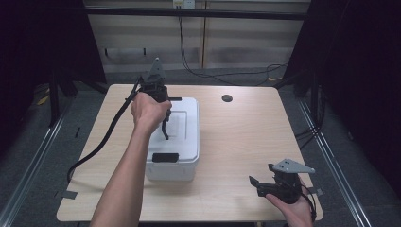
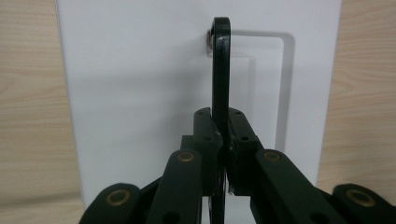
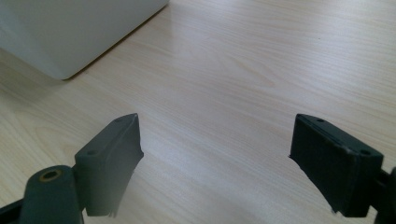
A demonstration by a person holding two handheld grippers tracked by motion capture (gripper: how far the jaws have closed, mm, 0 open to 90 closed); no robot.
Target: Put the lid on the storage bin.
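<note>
A white plastic box (image 1: 182,158) with a lid (image 2: 140,93) stands left of centre on the wooden table (image 1: 236,137). Its thin black handle (image 1: 166,133) is swung up on edge above the lid. My left gripper (image 1: 164,117) reaches down from above and is shut on that handle (image 2: 221,70), which runs up between the closed jaws of the left gripper (image 2: 223,135). My right gripper (image 1: 261,176) is held low near the table's front right, open, with bare wood between the jaws of the right gripper (image 3: 215,149). A corner of the box (image 3: 65,32) shows ahead of it.
A black latch (image 1: 165,157) sits on the box's near end and another (image 1: 175,99) on its far end. A round cable hole (image 1: 227,98) lies in the tabletop at the back. The left gripper's cable (image 1: 101,142) trails off the left edge. Dark curtains flank the table.
</note>
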